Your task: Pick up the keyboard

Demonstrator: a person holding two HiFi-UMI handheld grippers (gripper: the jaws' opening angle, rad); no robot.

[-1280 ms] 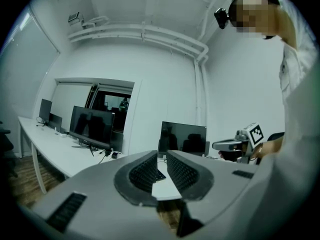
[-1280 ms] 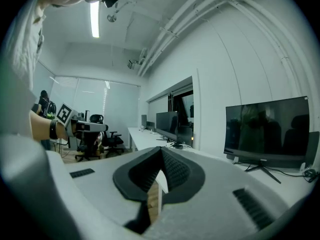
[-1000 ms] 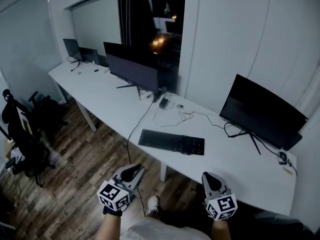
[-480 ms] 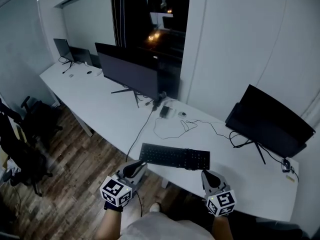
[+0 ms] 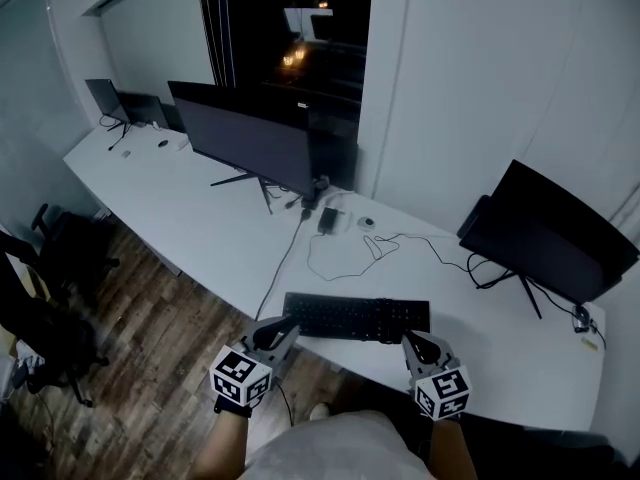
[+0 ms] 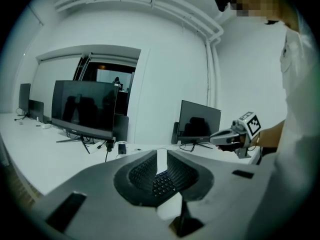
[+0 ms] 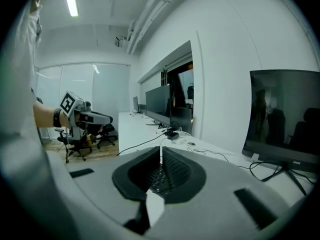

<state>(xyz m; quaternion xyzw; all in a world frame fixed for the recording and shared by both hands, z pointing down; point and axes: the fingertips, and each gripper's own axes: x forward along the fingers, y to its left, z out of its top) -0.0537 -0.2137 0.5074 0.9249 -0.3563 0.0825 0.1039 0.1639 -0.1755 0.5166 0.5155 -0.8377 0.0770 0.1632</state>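
The keyboard [image 5: 356, 318] is laid flat on the white desk [image 5: 190, 208], near its front edge. The left gripper [image 5: 287, 326] and right gripper [image 5: 409, 341] are held just before its two ends. Both pairs of jaws are shut, and nothing is held.

Smooth, matt white on the desk [image 5: 190, 208] through the middle of the head view, against dull wood-grain planks on the floor [image 5: 150, 313] at lower left. Matt black plastic for the keyboard [image 5: 356, 318]; glossy, reflective dark screen on the monitor [image 5: 245, 138] at upper centre. Matt grey plastic on the left gripper [image 5: 283, 328] and right gripper [image 5: 411, 341], ribbed dark pads [image 6: 142, 171] inside, crisp black-and-white print on the marker cube [image 5: 241, 377].
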